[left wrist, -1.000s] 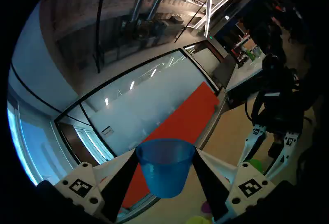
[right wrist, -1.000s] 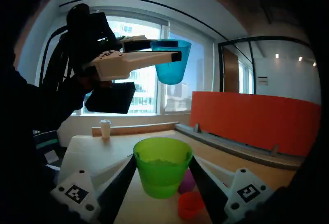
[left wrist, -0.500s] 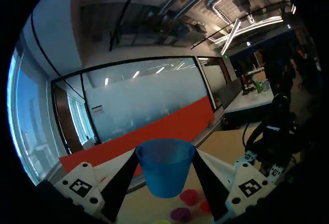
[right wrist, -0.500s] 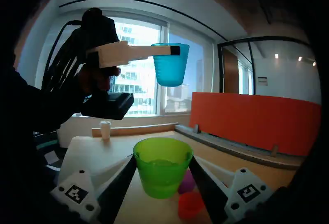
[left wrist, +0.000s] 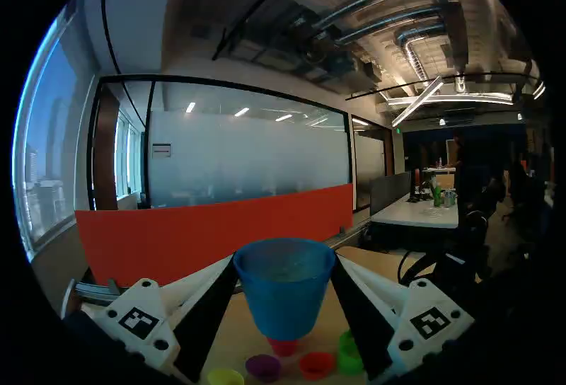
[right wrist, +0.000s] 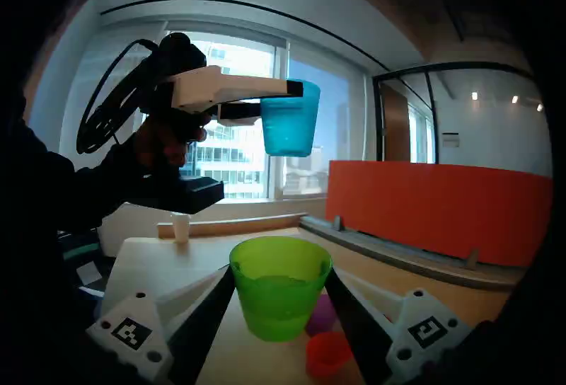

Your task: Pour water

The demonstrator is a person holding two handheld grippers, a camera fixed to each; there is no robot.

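Two plastic cups, each clamped in its own gripper, the blue one high above the green one.

The right gripper (right wrist: 279, 275) presses both fingers on the sides of the green cup (right wrist: 279, 300), which seems to hold a little water. Whether the green cup rests on the table (right wrist: 163, 268) under it or hangs just over it, I cannot tell. Above the green cup and farther back, the left gripper (right wrist: 284, 100), in a person's hand (right wrist: 170, 137), grips the blue cup (right wrist: 289, 130) upright, just under its rim. I judge both cups light, thin and smooth, so they may bend or slip. The good hold is on the side wall under the rim, firm but not crushing. Small coloured cups (right wrist: 325, 349) stand just beyond the green cup.
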